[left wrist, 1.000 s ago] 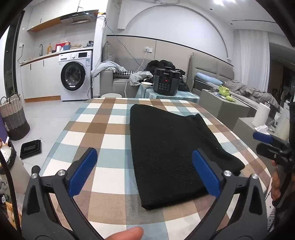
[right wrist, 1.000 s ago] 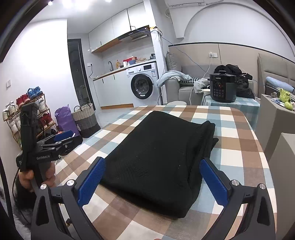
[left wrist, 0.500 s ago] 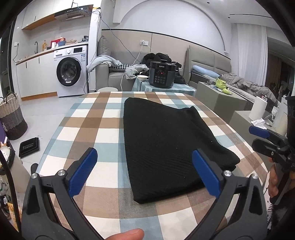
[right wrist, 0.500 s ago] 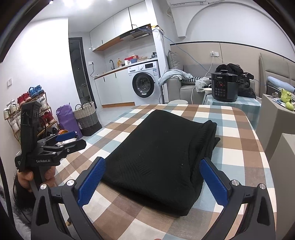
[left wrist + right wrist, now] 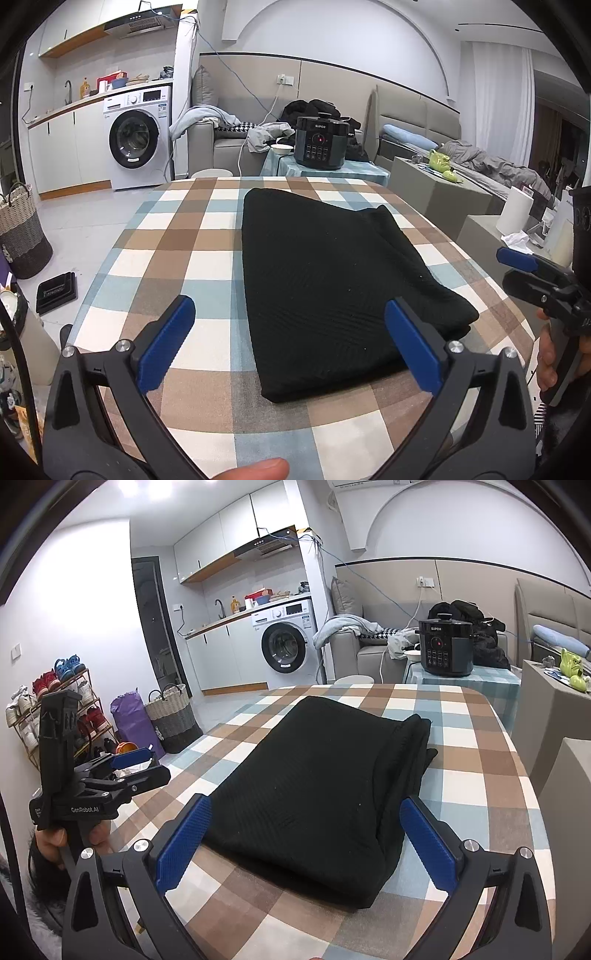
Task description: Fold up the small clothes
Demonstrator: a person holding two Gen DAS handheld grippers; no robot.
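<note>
While both blue-padded grippers, left gripper [image 5: 286, 343] and right gripper [image 5: 304, 840], gaped wide, holding nothing, we judged the folded black knit garment [image 5: 332, 273] at frame centre needed matched near-corner pinches.

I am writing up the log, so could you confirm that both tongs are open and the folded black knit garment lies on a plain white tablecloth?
Not quite: the cloth is checked, not plain white. The left wrist view shows the folded black knit garment on a brown, blue and white checked tablecloth. Both the left tongs and the right tongs are indeed open.
</note>
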